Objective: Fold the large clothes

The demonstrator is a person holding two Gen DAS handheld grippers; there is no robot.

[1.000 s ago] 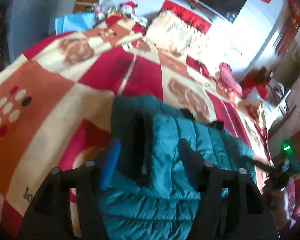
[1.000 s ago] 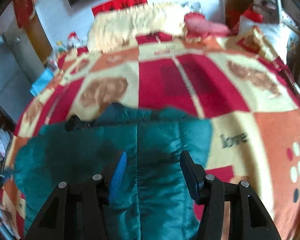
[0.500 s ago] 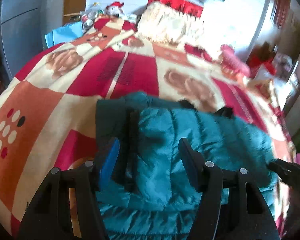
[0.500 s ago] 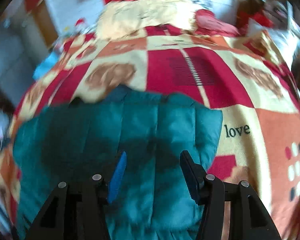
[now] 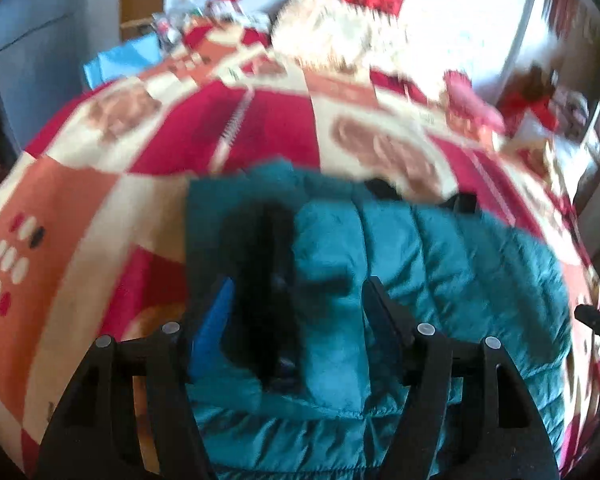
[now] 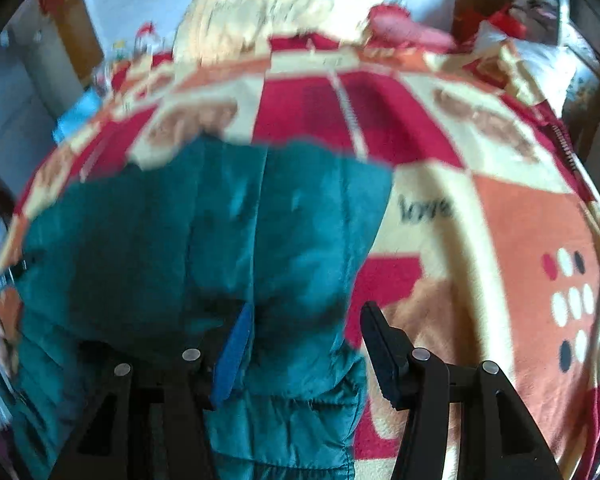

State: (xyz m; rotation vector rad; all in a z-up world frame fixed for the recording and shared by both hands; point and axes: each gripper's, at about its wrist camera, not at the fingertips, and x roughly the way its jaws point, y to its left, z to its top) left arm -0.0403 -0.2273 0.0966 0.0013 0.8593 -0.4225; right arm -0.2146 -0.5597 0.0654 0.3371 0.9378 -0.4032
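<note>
A teal quilted puffer jacket (image 5: 420,264) lies spread on a bed with a red, orange and cream patterned blanket (image 5: 268,128). My left gripper (image 5: 296,312) is open above the jacket's left part, where a dark lining fold (image 5: 264,280) shows. My right gripper (image 6: 304,332) is open over the jacket's right edge (image 6: 260,220); its right finger hangs over the blanket. The tip of the other gripper shows at the left wrist view's right edge (image 5: 596,320).
A cream fringed pillow (image 5: 340,36) and a pink pillow (image 6: 404,28) lie at the bed's head. Cluttered items (image 5: 204,12) stand beyond the far left corner. A grey cabinet (image 5: 32,40) stands left of the bed. The blanket (image 6: 520,240) stretches to the right of the jacket.
Both grippers have shifted over the jacket; the right one has moved toward the jacket's right edge. The jaws stay open. The views are motion-blurred now.
</note>
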